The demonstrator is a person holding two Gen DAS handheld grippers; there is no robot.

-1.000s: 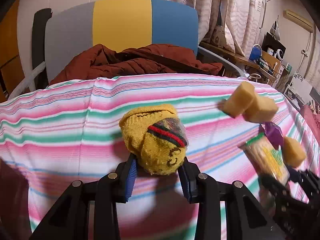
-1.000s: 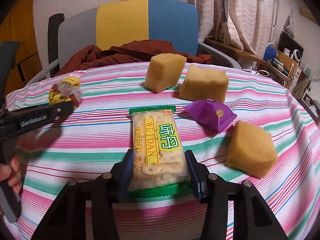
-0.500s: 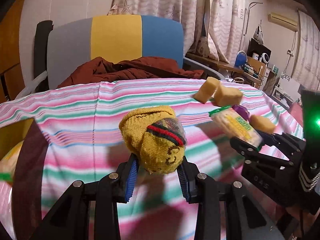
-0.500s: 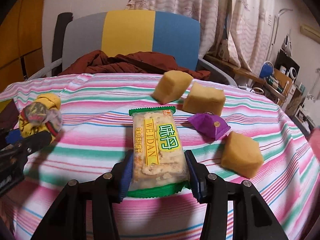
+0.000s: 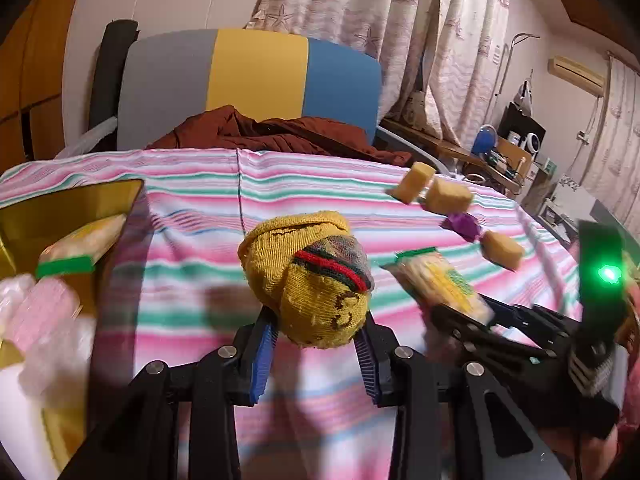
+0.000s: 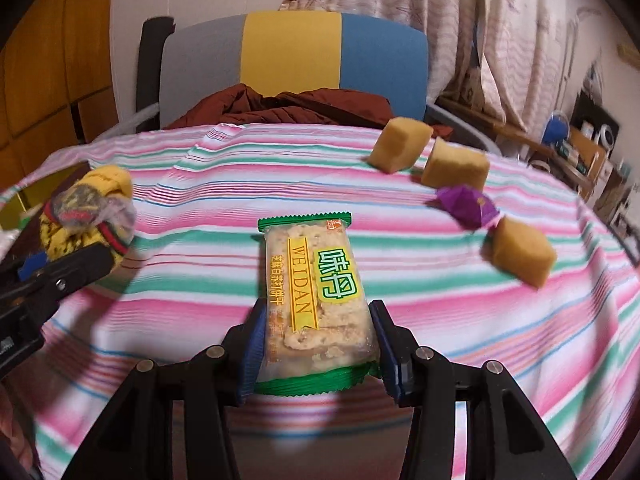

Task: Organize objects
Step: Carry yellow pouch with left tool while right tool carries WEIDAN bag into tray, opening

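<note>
Left gripper: my jaws are clamped on the balled mustard-yellow knit sock with a red and dark green band, held up off the pink, green and white striped tablecloth. The blue pads press its lower sides.

Right gripper: jaws clamped on the long edges of the clear cracker packet with green ends and a yellow WEIDAN label, its far end pointing away from me, clear of the cloth.

Left on the cloth at far right: three tan sponge-like cubes and a crumpled purple foil wrapper, close together, the wrapper between the cubes.

At the left edge of the left wrist view sits a shiny gold-walled box, with another green-ended packet and blurred pink items inside.

Step, by my judgement: carrying both items toward the box, mid-transport. The next move calls for bringing each gripper over the open box, lowering, then spreading the jaws without snagging the sock on the pads.

Versus a second ago: the box was out of the left wrist view and has now come in at the left. The cubes have slid rightward and smaller. Both grips are unchanged.
</note>
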